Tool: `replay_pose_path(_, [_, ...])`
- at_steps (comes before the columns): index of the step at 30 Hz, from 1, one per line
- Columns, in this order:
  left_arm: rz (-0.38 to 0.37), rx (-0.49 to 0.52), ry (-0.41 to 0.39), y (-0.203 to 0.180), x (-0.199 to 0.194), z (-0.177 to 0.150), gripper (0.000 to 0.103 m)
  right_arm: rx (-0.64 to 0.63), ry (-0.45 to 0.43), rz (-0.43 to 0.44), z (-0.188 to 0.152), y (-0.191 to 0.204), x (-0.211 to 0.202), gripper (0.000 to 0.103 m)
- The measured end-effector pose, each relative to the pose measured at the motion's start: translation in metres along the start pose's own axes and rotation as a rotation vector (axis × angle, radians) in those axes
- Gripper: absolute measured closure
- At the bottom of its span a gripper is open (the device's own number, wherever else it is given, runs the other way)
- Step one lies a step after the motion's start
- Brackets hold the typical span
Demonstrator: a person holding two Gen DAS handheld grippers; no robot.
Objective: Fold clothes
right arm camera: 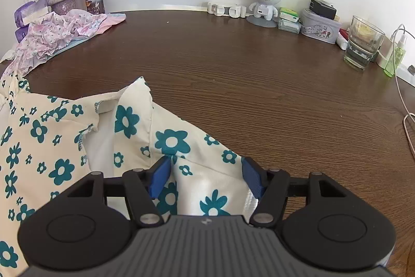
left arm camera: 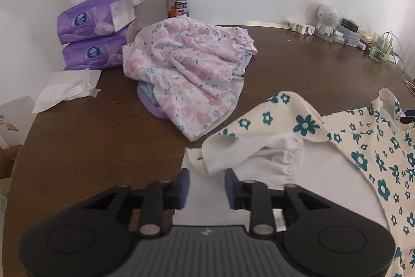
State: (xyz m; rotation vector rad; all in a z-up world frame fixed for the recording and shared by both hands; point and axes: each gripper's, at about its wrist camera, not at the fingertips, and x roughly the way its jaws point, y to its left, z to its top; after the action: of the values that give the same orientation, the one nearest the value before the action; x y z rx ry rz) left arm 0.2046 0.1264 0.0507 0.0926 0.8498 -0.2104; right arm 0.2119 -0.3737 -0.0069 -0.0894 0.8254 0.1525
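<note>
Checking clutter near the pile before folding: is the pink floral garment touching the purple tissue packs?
Touching. The left wrist view shows the pink floral garment with its left edge pressed against the lower of the purple tissue packs, no table showing between them.

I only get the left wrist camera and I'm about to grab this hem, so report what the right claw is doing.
Observer: The right claw is open. Its blue pads sit on either side of a raised fold of the cream floral garment and do not pinch it.
Operator: Tell me what lies to its right.
Observer: Bare wood, then a white cable looping on the table near the right edge, apart from the garment.
Operator: Name what stands at the back right.
Observer: A green spray bottle stands just right of a drinking glass.
</note>
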Motion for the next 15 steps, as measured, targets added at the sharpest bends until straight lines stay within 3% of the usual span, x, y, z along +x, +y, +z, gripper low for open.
replay_pose_path(4, [-0.024, 0.084, 0.033, -0.009, 0.021, 0.013, 0.047, 0.002, 0.000, 0.001, 0.000, -0.001, 0.000, 0.041])
replay_pose_path(7, [-0.043, 0.123, 0.037, -0.012, 0.037, 0.016, 0.049, 0.004, -0.002, 0.000, -0.001, -0.001, -0.001, 0.041])
replay_pose_path(8, [-0.052, 0.130, 0.032, -0.012, 0.040, 0.016, 0.055, 0.005, -0.004, -0.002, -0.001, -0.001, -0.001, 0.041])
replay_pose_path(9, [-0.063, 0.130, 0.018, -0.012, 0.040, 0.015, 0.081, 0.007, -0.005, -0.003, -0.001, -0.001, -0.001, 0.041])
replay_pose_path(10, [-0.061, 0.130, 0.011, -0.013, 0.040, 0.015, 0.100, 0.012, -0.006, -0.006, -0.001, -0.002, -0.001, 0.040])
replay_pose_path(15, [0.019, 0.169, 0.000, -0.024, 0.022, -0.001, 0.101, 0.030, -0.014, -0.028, -0.003, -0.001, -0.001, 0.040])
